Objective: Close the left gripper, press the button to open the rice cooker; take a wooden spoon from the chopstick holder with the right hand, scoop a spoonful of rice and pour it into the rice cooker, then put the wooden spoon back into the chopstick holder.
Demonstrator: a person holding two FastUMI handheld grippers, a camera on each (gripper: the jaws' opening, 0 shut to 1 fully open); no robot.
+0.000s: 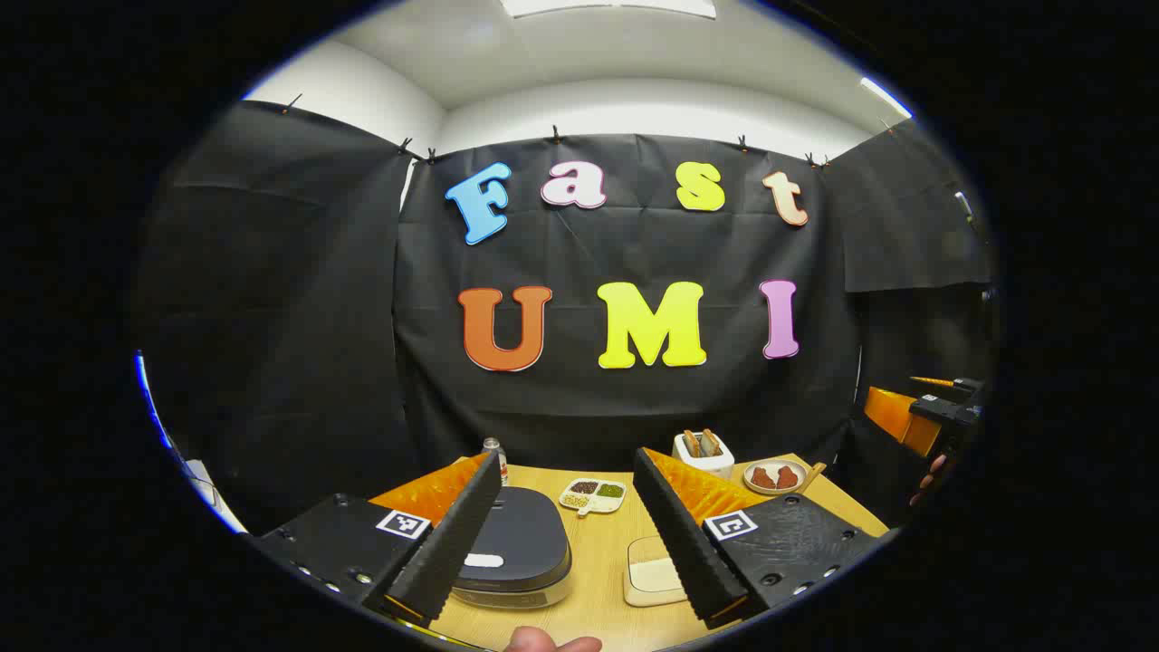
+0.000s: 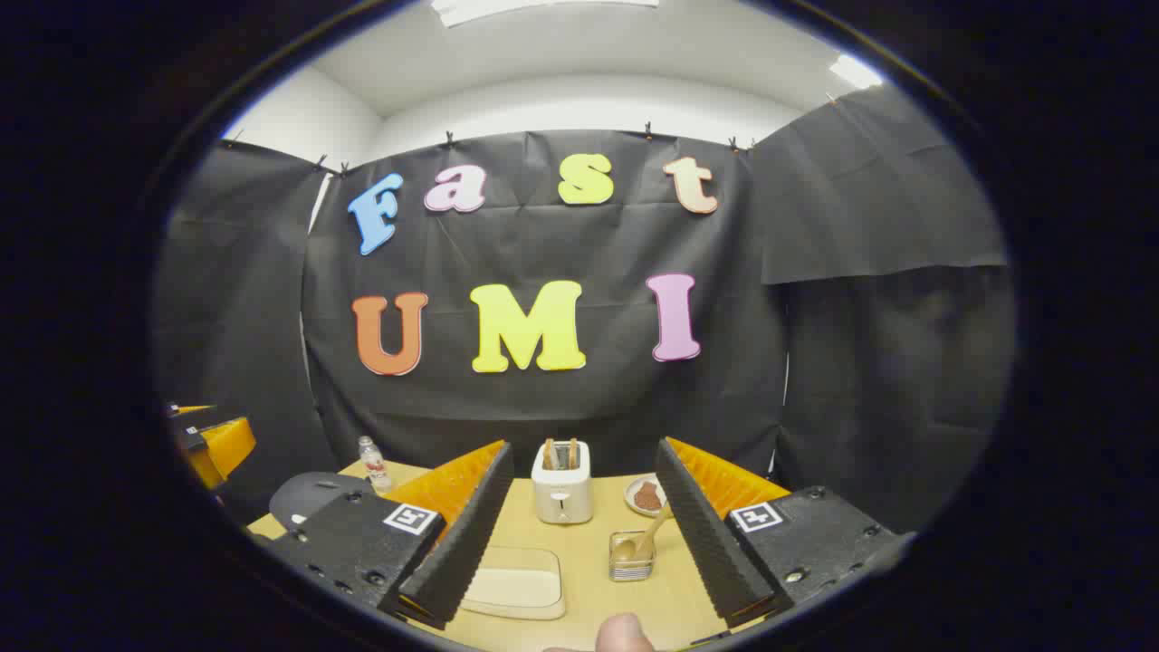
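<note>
The rice cooker (image 1: 516,543) has a dark grey lid, which is down, with a pale button (image 1: 483,560) at its front. It sits low in the left gripper view, partly behind the left finger. My left gripper (image 1: 566,466) is open above the table with nothing between its fingers. A shallow white dish of rice (image 1: 654,572) lies right of the cooker. In the right gripper view, my right gripper (image 2: 584,448) is open and empty. The wooden spoon (image 2: 647,536) leans in the small chopstick holder (image 2: 631,566) ahead of it. The rice dish (image 2: 514,581) and the cooker (image 2: 312,496) lie to the left.
A white toaster (image 2: 561,484) stands at the back of the wooden table (image 2: 589,530), with a plate of brown food (image 2: 645,495) beside it. A divided dish of grains (image 1: 593,494) and a small bottle (image 1: 494,451) sit behind the cooker. A thumb (image 1: 552,643) shows at the bottom edge.
</note>
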